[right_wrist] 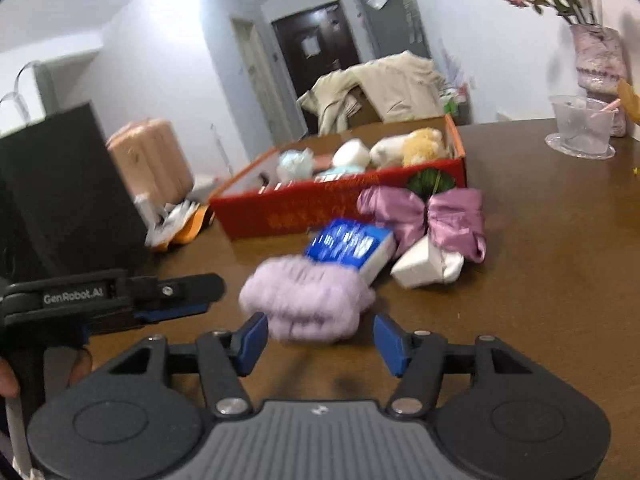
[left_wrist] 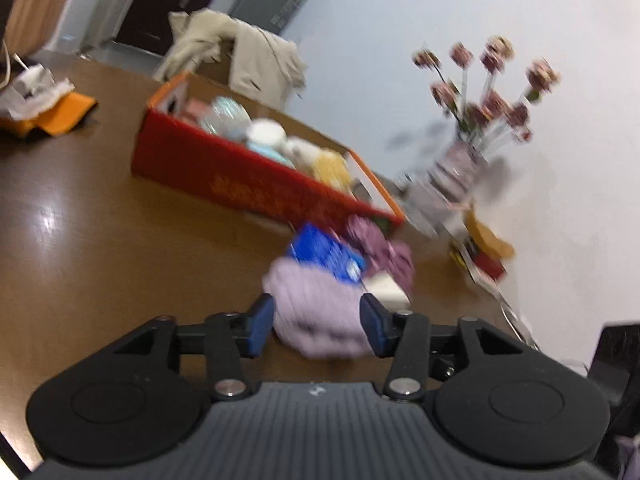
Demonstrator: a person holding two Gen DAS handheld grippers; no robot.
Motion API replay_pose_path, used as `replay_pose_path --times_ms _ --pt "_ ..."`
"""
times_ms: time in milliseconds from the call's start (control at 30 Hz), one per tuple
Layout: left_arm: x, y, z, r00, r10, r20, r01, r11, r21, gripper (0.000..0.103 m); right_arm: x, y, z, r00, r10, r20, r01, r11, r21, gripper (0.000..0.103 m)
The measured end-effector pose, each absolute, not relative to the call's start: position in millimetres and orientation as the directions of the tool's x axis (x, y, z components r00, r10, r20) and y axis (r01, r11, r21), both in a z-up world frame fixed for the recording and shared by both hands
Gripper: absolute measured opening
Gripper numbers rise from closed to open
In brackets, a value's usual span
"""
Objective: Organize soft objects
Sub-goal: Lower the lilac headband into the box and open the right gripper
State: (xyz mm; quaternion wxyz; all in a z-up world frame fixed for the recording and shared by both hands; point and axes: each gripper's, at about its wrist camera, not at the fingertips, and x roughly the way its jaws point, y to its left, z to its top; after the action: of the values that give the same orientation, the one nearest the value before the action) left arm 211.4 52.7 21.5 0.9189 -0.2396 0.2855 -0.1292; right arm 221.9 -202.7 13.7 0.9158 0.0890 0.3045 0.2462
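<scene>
Both grippers are sitting with jaws released. Left gripper (left_wrist: 317, 326) is framing a fuzzy lilac bundle (left_wrist: 316, 308) between its 2 blue pads (left_wrist: 260, 326); motion blur is hiding whether they touch it. Right gripper (right_wrist: 320, 343) is bracketing the same lilac bundle (right_wrist: 306, 300) just ahead of its jaws, apart from it. Beyond the bundle, a blue packet (right_wrist: 350, 246), a white block (right_wrist: 420, 264) and a purple satin bow (right_wrist: 430, 216) are crowding together, partly overlapping. Farther ahead, the red box (right_wrist: 340, 204) is holding several soft items, blurred. Bare brown table (right_wrist: 540, 280) is lying right of the right jaws; the vase (right_wrist: 598, 60) is being cut off at the frame top.
</scene>
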Motion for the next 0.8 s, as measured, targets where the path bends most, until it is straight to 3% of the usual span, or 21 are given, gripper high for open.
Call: replay_pose_path --times_ms 233,267,300,367,500,600,700,800 --pt "250 45 4 0.745 -0.425 -0.514 0.126 0.847 -0.516 0.051 271 -188 -7 0.672 0.492 -0.554 -0.282 0.861 0.423 0.038" --pt "249 44 2 0.739 -0.432 -0.517 0.134 0.847 -0.515 0.033 270 -188 -9 0.668 0.498 -0.554 -0.285 0.858 0.427 0.03" --pt "247 43 1 0.736 -0.43 -0.524 0.137 0.851 -0.507 0.025 268 -189 -10 0.663 0.504 -0.554 -0.287 0.854 0.433 0.022" --pt "238 44 4 0.739 -0.445 -0.506 0.159 0.845 -0.511 0.021 259 -191 -8 0.658 0.511 -0.554 -0.304 0.853 0.425 0.018" --pt "233 47 32 0.764 -0.489 -0.421 0.216 0.809 -0.547 0.021 247 -198 17 0.668 0.551 -0.5 -0.359 0.828 0.431 0.018" --pt "275 49 66 0.785 -0.498 -0.37 0.245 0.796 -0.553 0.021 276 -200 54 0.71 0.554 -0.435 -0.413 0.827 0.381 0.018" --pt "353 46 89 0.784 -0.479 -0.395 0.215 0.806 -0.552 0.021 346 -191 83 0.736 0.519 -0.434 -0.433 0.854 0.287 0.017" --pt "439 40 88 0.768 -0.418 -0.485 0.134 0.846 -0.516 0.021 442 -175 89 0.693 0.494 -0.526 -0.421 0.869 0.261 0.017"
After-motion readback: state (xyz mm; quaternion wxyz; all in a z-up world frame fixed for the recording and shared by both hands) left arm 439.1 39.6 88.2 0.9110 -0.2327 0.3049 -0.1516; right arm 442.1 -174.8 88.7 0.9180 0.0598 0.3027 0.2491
